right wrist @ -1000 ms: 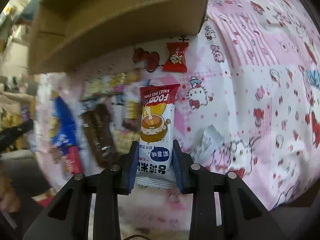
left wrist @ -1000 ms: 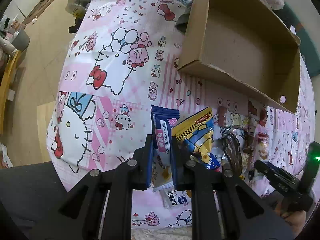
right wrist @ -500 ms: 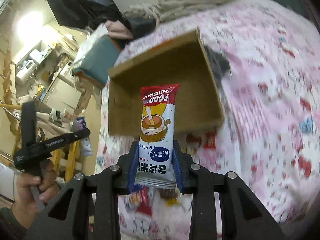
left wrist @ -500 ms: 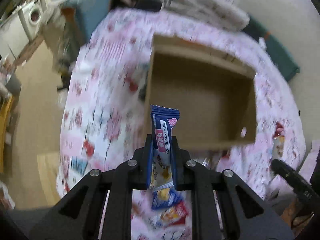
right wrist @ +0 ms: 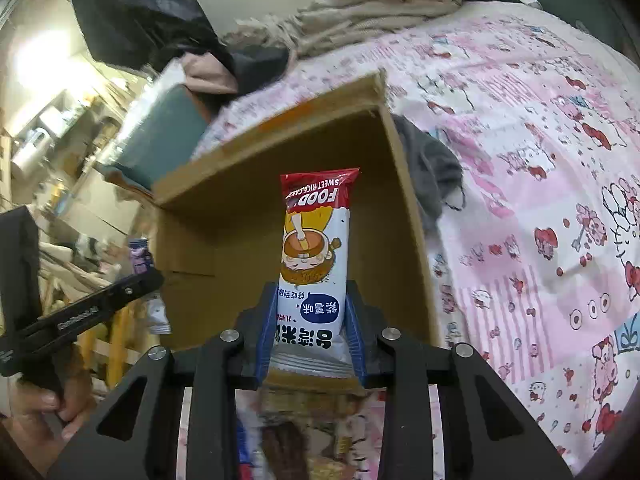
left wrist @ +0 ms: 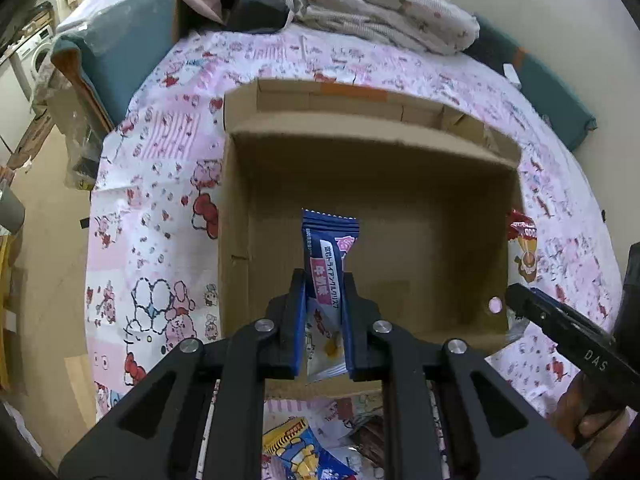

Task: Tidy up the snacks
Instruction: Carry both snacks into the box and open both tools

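Note:
My left gripper (left wrist: 324, 304) is shut on a dark blue snack packet (left wrist: 329, 256) and holds it upright over the near part of an open brown cardboard box (left wrist: 240, 184). My right gripper (right wrist: 312, 320) is shut on a red and white rice cake packet (right wrist: 314, 240), held over the same cardboard box (right wrist: 404, 168) from its other side. That rice cake packet (left wrist: 522, 240) also shows at the box's right wall in the left wrist view. The box floor looks bare.
The box rests on a pink cartoon-print cloth (left wrist: 160, 184). Loose snack packets (left wrist: 296, 448) lie on the cloth below the box's near wall. Bedding (left wrist: 380, 12) and a teal cushion (left wrist: 116, 48) sit behind. A grey cloth (right wrist: 432, 164) lies against the box's right side.
Both grippers rose from the snack pile and moved over the box, each carrying its packet. The box now fills the middle of both views.

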